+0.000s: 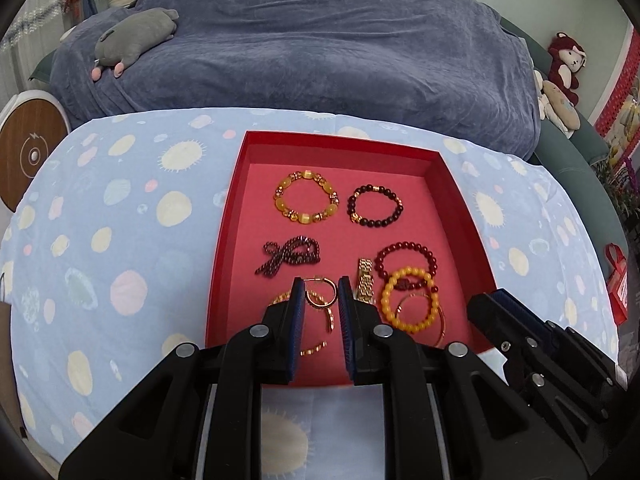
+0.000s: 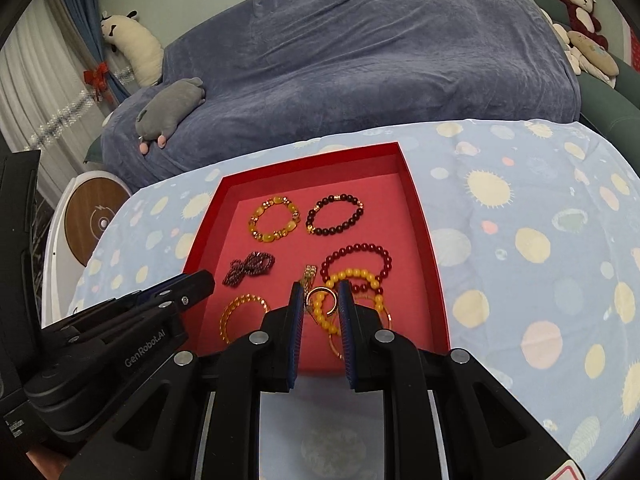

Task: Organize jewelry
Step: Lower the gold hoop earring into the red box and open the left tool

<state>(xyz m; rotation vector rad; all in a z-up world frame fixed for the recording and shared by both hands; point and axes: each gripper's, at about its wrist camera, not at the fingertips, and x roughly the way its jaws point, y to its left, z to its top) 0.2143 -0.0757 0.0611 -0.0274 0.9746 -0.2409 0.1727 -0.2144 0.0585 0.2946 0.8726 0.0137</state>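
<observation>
Fingers of the left gripper and right gripper are seen narrowly parted, nothing grasped, while in the red tray an amber bracelet is laid apart at twelve o'clock and a tangled heap is left at five o'clock, so sorting is judged half done.

Left gripper points forward and down, black fingers with blue pads, jaws parted by a narrow gap, pads parallel, nothing pinched between them. Right gripper same pose: forward and down, blue pads parallel with a narrow gap, nothing clamped. The two sit side by side, close, not touching. In the left wrist view the right gripper's tip pokes in from lower right, angled inward; in the right wrist view the left gripper's black body comes in from lower left, tips angled toward centre. No hands or sleeves visible in either view.
</observation>
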